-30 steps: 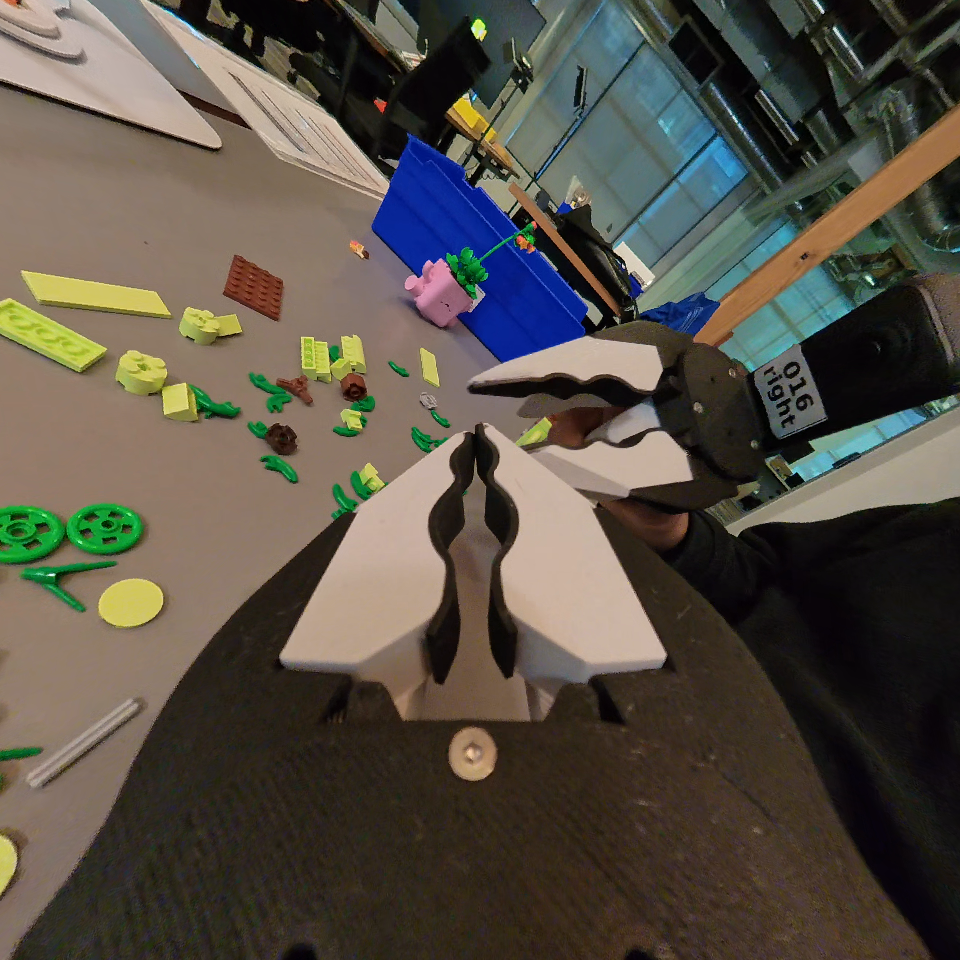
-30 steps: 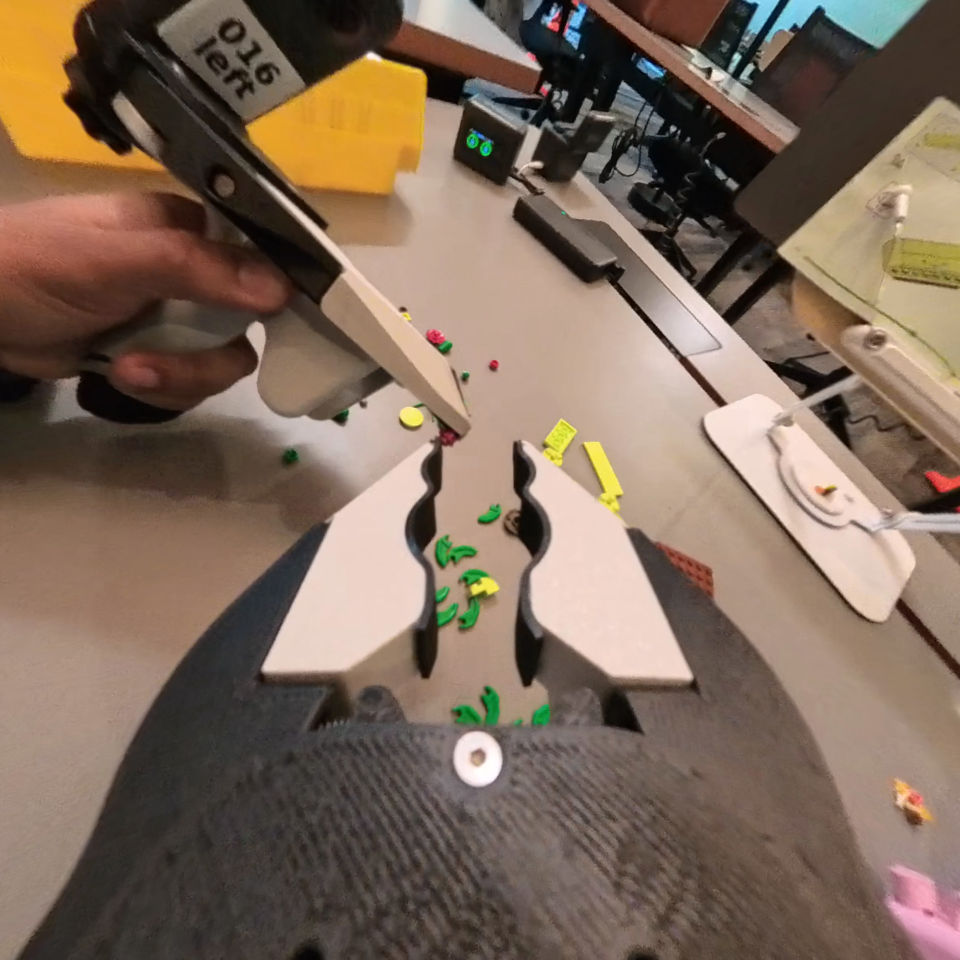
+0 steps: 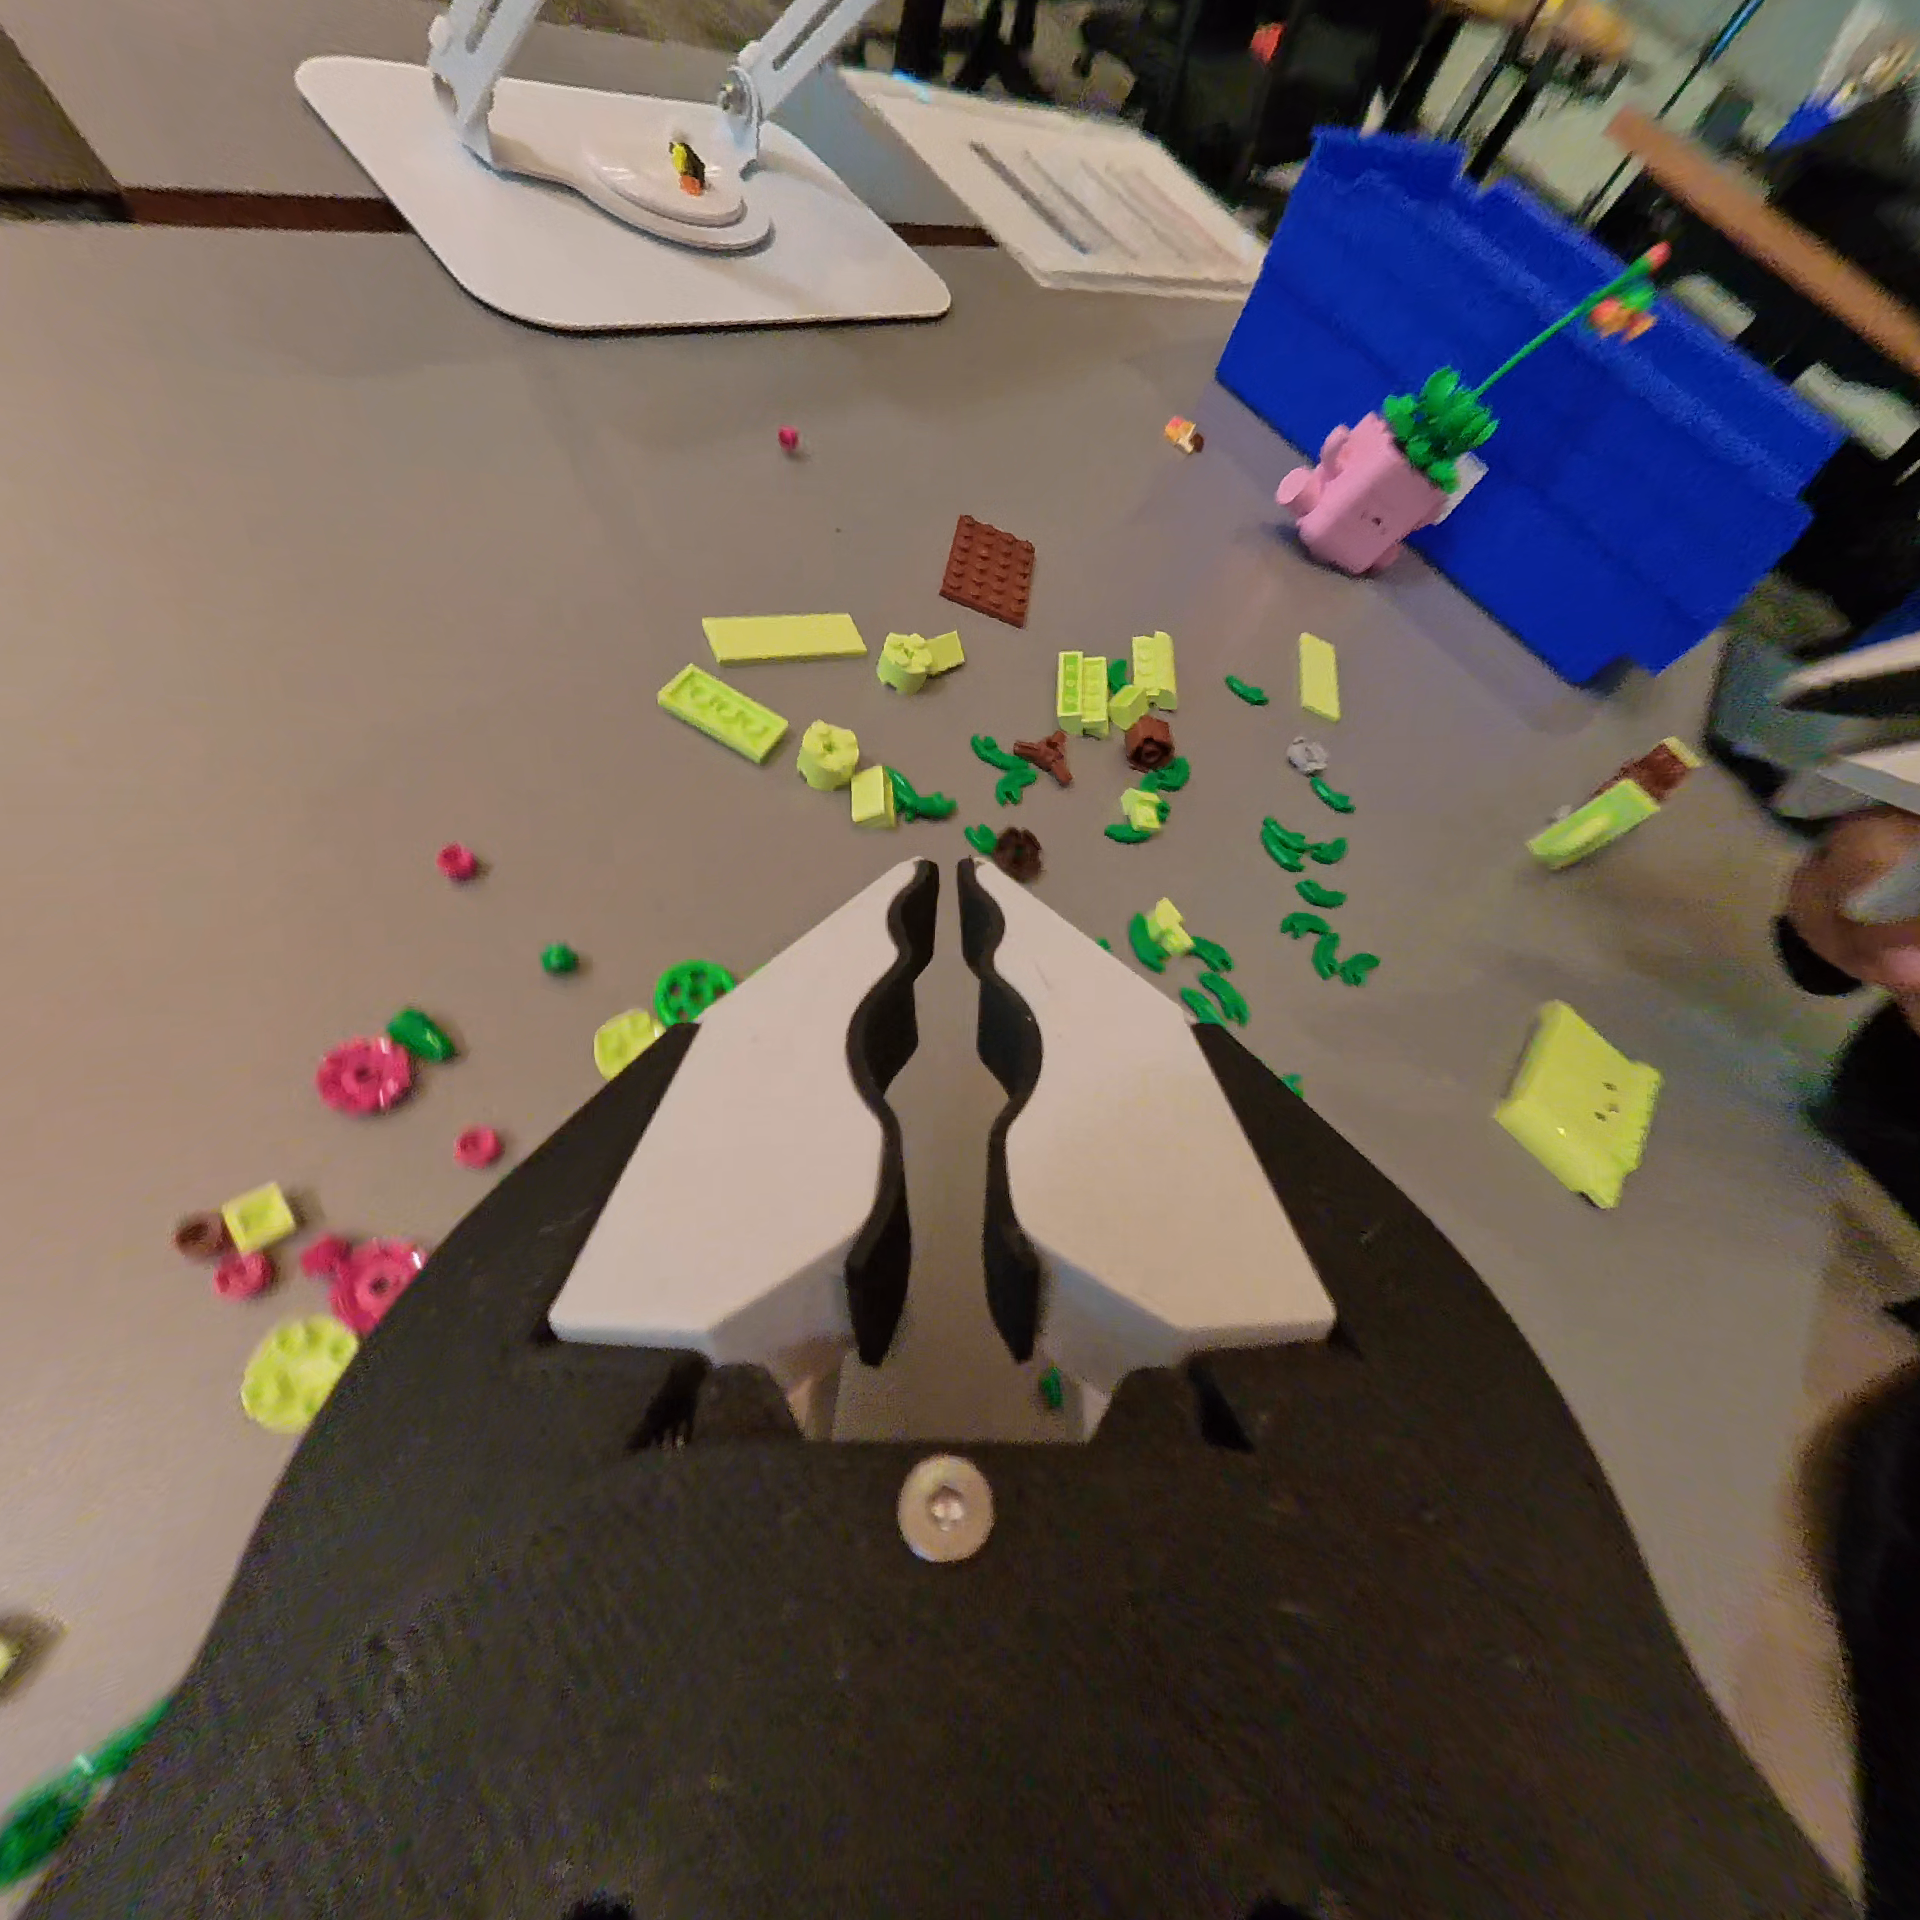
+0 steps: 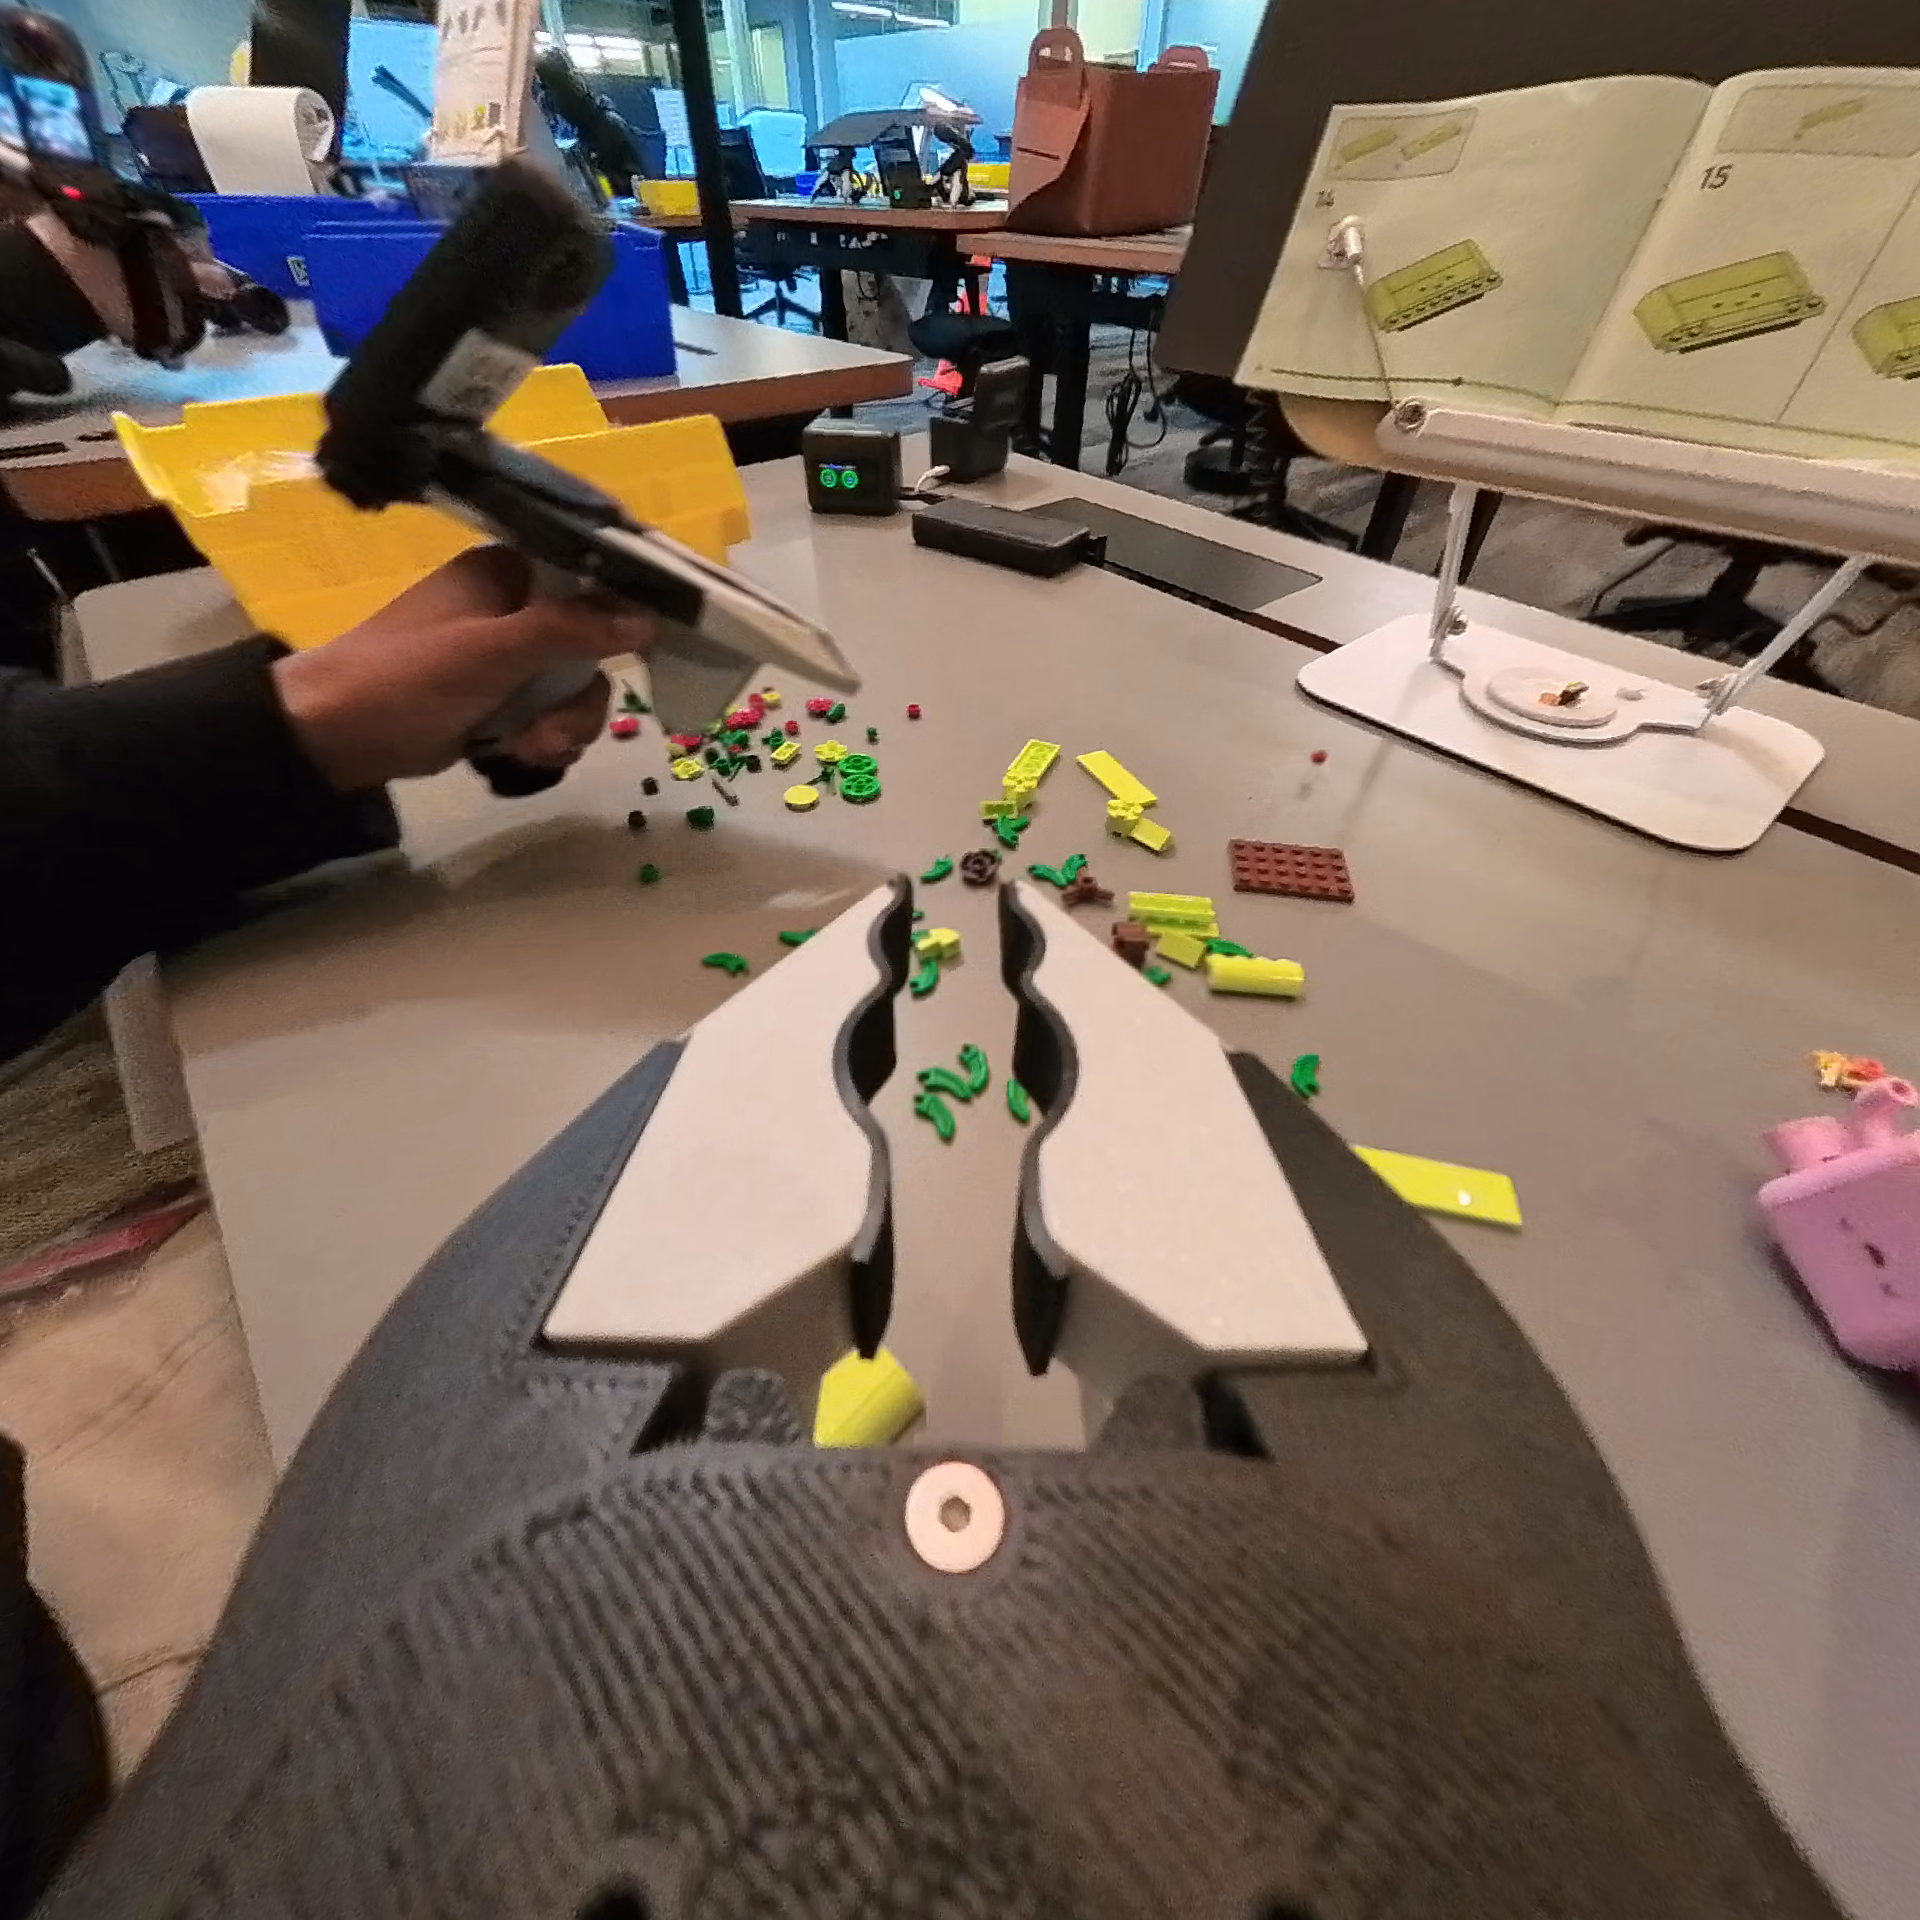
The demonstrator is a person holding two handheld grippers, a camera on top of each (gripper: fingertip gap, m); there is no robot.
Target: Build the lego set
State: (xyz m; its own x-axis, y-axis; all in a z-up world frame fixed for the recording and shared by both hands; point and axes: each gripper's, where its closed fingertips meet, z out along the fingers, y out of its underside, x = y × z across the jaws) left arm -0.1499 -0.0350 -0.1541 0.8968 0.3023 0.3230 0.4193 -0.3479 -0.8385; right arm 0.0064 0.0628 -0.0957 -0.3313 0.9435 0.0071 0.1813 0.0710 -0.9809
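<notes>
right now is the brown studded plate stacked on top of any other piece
No, in the left wrist view the brown studded plate lies flat by itself on the grey table, apart from the lime pieces nearby.

Table (image 3: pixel 312 623) bare left of scattered bricks (image 3: pixel 1101 717); blue bin (image 3: pixel 1558 416), pink pot (image 3: pixel 1361 499) and stand (image 3: pixel 623 229) block beyond.
</notes>
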